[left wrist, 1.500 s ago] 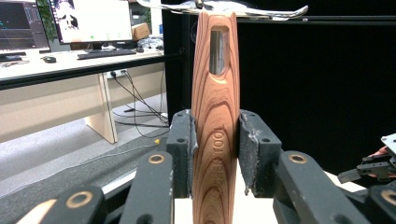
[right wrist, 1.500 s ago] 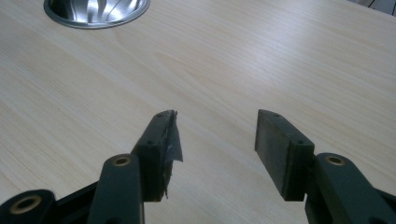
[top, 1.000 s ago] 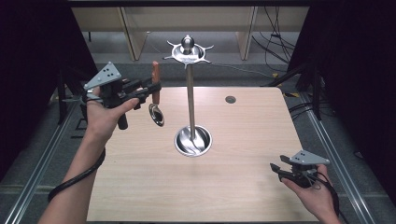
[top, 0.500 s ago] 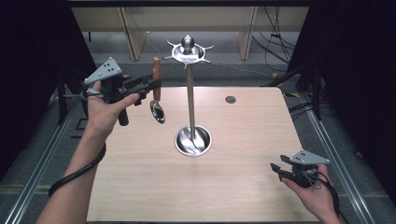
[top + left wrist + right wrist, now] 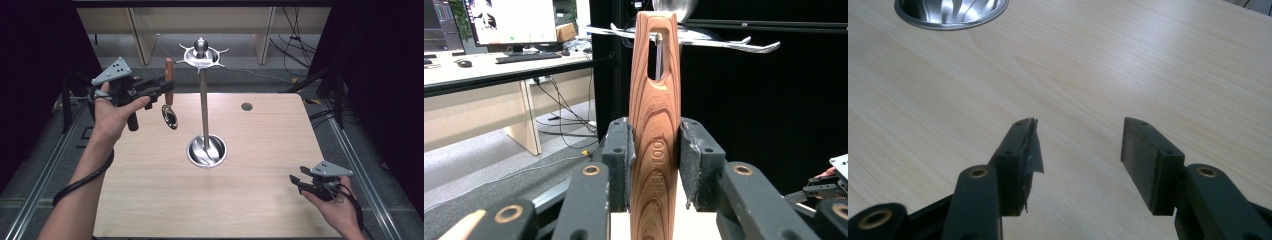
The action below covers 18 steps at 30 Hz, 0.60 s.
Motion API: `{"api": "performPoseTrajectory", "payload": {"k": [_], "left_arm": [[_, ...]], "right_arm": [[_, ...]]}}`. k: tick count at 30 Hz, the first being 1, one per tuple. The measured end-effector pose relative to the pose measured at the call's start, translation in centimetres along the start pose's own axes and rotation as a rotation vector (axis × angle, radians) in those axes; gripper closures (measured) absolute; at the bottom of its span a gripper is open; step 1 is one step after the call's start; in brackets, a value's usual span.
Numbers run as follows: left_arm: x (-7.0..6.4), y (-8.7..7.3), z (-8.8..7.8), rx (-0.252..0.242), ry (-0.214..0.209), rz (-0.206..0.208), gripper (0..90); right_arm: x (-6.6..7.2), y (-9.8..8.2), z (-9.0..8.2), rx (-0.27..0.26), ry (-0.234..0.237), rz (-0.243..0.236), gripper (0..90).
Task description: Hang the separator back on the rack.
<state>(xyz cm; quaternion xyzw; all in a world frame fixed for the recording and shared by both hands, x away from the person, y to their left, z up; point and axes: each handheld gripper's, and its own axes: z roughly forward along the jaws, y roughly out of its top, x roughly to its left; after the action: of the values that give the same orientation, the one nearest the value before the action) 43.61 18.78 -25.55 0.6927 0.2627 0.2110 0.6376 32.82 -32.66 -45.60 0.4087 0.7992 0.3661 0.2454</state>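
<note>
Left claw [image 5: 167, 87] is clamped on the wooden handle [image 5: 655, 120] of a ladle [image 5: 169, 95], held upright in the air just left of the stand [image 5: 202, 100], its top near the level of the hook crown [image 5: 201, 55]. The metal bowl [image 5: 170, 116] hangs below the grip, pointing down toward the table [image 5: 260, 200].

How will it handle? Stiff, no give. The wood looks smooth and varnished, so likely a little slick between the pads, and the steel bowl probably makes it bottom-heavy, so it should hang steady but could swing if the wrist jerks. The grip sits mid-handle, below the slot; that seems the right spot, since it leaves the hanging slot [image 5: 658, 52] free.

Right claw [image 5: 300, 181] rests low at the table's near edge, well right of the stand's base [image 5: 206, 151], jaws apart with nothing between them.

From above you get the whole layout: ladle, stand, both hands. The left gripper view gives what the overhead can't: both pads [image 5: 620, 155] flat against the handle, lettering on the grain, and a hook prong [image 5: 749, 46] of the crown lying right behind the slot. The right gripper view adds bare tabletop between its pads [image 5: 1143, 155] and the base's rim [image 5: 950, 12] up ahead.
</note>
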Motion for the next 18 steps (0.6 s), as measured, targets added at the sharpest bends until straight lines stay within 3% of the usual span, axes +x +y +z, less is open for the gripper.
{"api": "performPoseTrajectory", "payload": {"k": [5,18], "left_arm": [[0.11,0.07,0.03,0.002,-0.001,0.001,67.2],[0.29,0.54,0.24,0.000,-0.021,-0.012,67.2]], "right_arm": [[0.19,-0.01,-0.01,0.003,0.000,0.018,48.7],[-0.01,-0.02,0.01,0.001,0.002,0.003,48.6]]}}
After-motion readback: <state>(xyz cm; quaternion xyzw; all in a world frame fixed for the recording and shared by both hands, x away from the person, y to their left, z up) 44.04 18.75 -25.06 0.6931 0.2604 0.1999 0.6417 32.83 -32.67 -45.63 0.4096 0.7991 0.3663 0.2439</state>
